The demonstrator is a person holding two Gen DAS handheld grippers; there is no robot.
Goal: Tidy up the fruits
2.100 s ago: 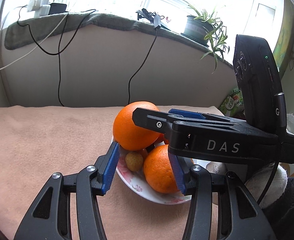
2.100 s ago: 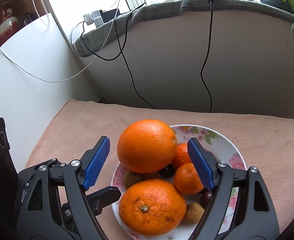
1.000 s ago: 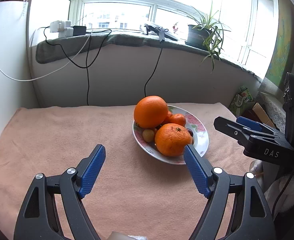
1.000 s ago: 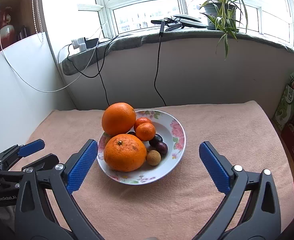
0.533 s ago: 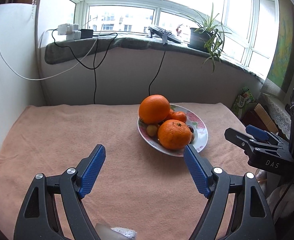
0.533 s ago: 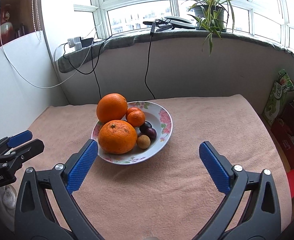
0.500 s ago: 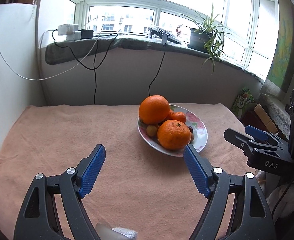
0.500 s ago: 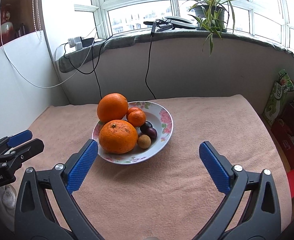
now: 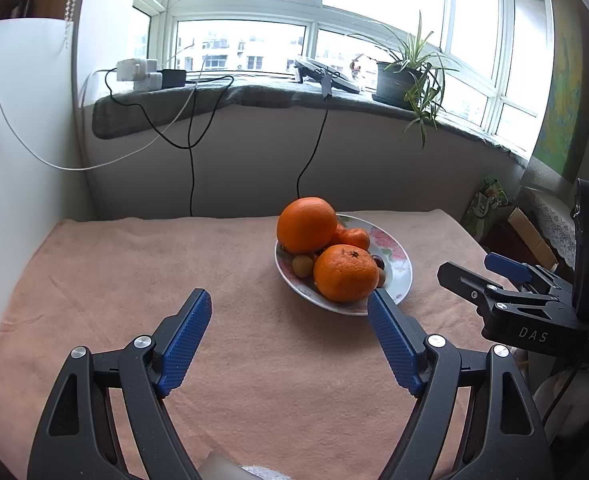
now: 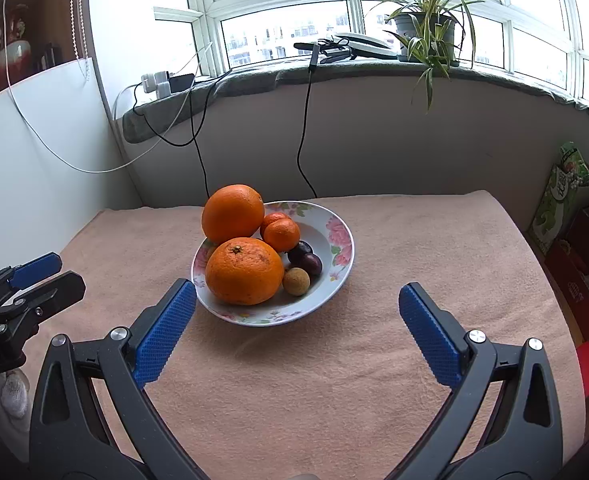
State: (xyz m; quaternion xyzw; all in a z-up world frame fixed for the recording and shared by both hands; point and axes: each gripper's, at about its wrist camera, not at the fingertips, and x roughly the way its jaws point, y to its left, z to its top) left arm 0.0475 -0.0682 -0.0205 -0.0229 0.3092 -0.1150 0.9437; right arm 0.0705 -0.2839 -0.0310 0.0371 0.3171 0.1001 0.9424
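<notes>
Both the left gripper (image 9: pixel 288 334) and right gripper (image 10: pixel 296 330) hang spread and empty over the pink cloth (image 10: pixel 374 360), with the flowered bowl (image 10: pixel 340 256) ahead, its front orange (image 10: pixel 244 270) stem-end up and the bigger orange (image 10: pixel 232 213) piled behind it.

1 plate (image 10: pixel 340 236) holds 2 large oranges (image 10: pixel 244 271), 2 small tangerines (image 10: pixel 281 234), 2 dark plums (image 10: pixel 310 264) and seemingly 2 tan longans (image 10: pixel 295 281).

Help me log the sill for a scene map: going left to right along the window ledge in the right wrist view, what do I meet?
White chargers → black adapter → flat black-and-white device with a trailing cable → potted spider plant.
</notes>
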